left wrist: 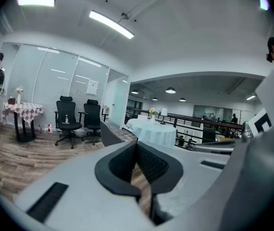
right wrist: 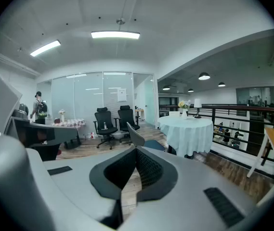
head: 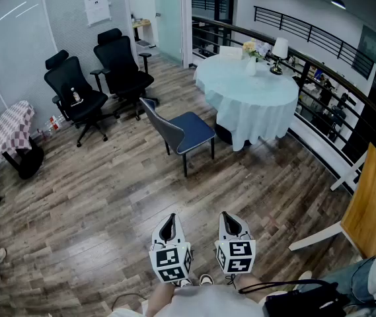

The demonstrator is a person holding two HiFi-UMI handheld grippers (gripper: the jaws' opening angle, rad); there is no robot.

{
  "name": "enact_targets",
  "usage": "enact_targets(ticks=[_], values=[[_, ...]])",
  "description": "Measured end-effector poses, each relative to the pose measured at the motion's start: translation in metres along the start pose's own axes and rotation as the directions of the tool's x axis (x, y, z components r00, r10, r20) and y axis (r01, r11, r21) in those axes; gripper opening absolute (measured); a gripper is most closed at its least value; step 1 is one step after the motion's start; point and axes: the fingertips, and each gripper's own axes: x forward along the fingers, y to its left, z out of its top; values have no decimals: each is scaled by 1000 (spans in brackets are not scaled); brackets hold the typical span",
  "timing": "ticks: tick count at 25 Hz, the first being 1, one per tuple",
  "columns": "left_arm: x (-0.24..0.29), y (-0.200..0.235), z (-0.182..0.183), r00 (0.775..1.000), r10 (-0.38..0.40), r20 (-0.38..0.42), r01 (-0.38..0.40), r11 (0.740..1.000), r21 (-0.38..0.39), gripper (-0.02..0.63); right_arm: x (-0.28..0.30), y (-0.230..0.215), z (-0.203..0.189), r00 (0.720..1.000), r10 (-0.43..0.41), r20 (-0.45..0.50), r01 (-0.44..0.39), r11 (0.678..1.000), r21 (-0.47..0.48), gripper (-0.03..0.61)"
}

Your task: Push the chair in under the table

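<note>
While the left gripper [head: 168, 222] and the right gripper [head: 230, 219] both have their jaws together and carry nothing, the blue-seated chair with a grey back [head: 186, 132] stands well apart from them. It is near the round table under a pale cloth [head: 240, 88] and turned at an angle. In my judgement, a push on one corner could spin the chair, so that it drags the cloth and tips the white lamp [head: 279, 49].

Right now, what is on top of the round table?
A vase of flowers and a small lamp with a white shade stand near the far edge of the table. The long cloth covers its top and legs, so those stay hidden.
</note>
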Motion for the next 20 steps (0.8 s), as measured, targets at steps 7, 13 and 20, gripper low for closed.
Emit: enact_targets(ticks=[7,13,20], values=[[-2,10,-5,1000,12,-8,-12,1000,-28,2,-5,3,-6,1000,-12,-12,12,1000,-3,15],[3,18,-7,1000,-6,-15,5,999,-43,3,-8,2,-9,999,-38,-14,38,999,32,17],[7,30,-13,998,-53,-34,52,998,-29,2,-5,6,-15,995,-98,-27,99,994,54,17]])
